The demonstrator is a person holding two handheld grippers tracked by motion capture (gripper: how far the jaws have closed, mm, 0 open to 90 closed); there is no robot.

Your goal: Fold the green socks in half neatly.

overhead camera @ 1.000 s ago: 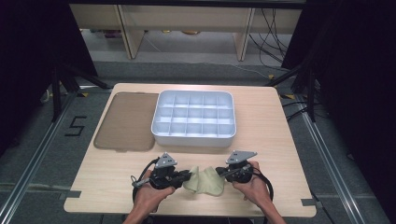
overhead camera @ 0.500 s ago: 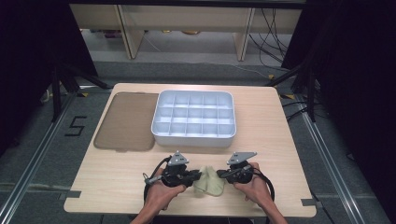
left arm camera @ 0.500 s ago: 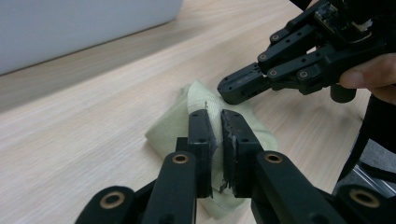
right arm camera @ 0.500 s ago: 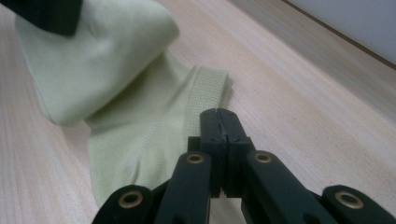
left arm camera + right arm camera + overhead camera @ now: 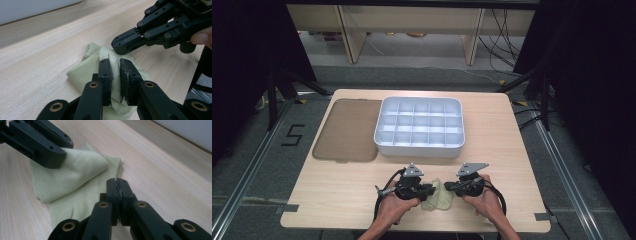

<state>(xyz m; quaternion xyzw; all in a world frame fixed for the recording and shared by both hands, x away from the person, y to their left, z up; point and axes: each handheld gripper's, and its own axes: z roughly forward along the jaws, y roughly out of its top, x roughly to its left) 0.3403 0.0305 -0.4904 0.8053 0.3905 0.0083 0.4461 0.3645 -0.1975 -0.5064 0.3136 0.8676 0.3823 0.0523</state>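
Pale green cloth (image 5: pixel 438 199) lying folded and bunched on the wooden table (image 5: pixel 342 190), near the front edge, between the two hands. Left gripper (image 5: pixel 115 65) on the cloth: jaws narrow with a small gap, a ridge of fabric standing between them (have just been opening, pads look barely off the fabric). Right gripper (image 5: pixel 117 185) pinched tight on the cloth's edge, jaws touching each other with the thin fabric running under and between them. Each gripper's tip visible in the other's view, resting on or just above the fold. White compartment tray (image 5: pixel 384 145) farther back on the table, well apart from the cloth; brown lid (image 5: pixel 346 131) flat just beside it.
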